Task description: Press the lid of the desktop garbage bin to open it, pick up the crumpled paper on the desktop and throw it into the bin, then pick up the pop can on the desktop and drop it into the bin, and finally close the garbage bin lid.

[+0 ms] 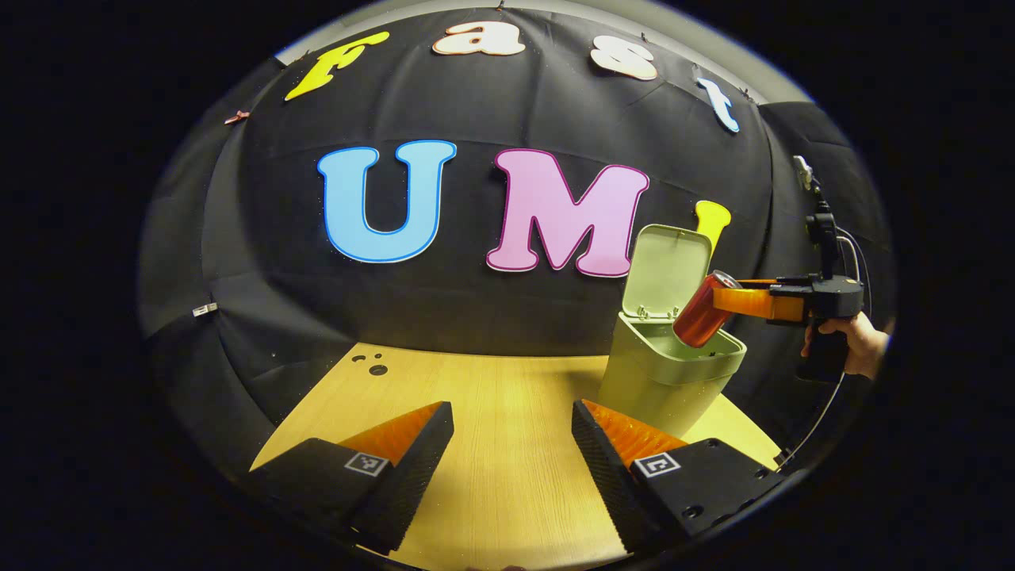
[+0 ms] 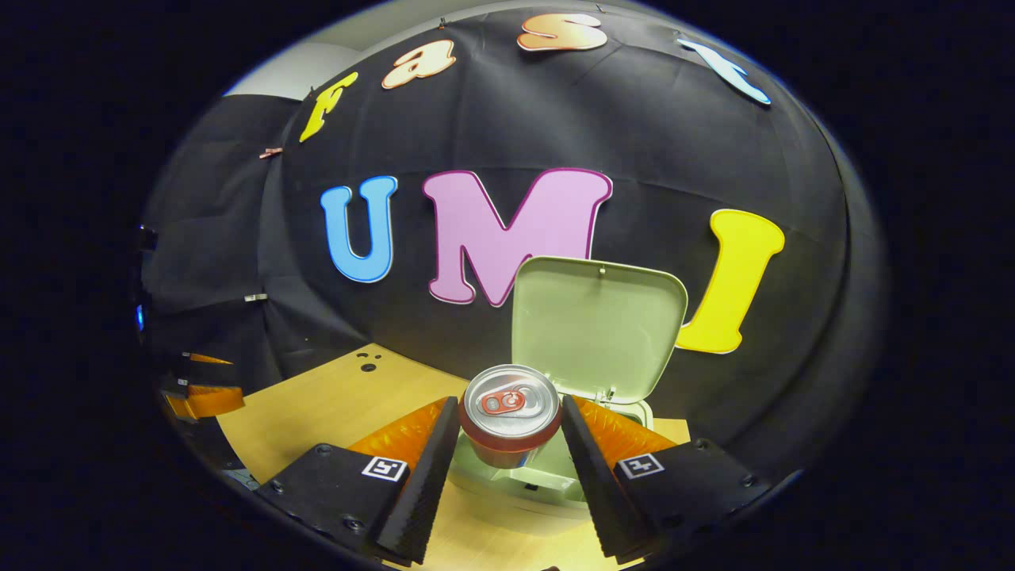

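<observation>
The pale green desktop bin stands on the wooden table with its lid flipped up. In the left gripper view my right gripper holds the red pop can tilted just above the bin's open mouth, top end up. In the right gripper view the can sits between the fingers of the right gripper, both pressing its sides, with the bin's rim below and the raised lid behind. My left gripper hovers open over the table, left of the bin, with nothing between its fingers.
The wooden table has a few small dark holes near its far left corner. A hand holds the right gripper's handle, with a cable hanging under it. The left gripper appears at the far left in the right gripper view.
</observation>
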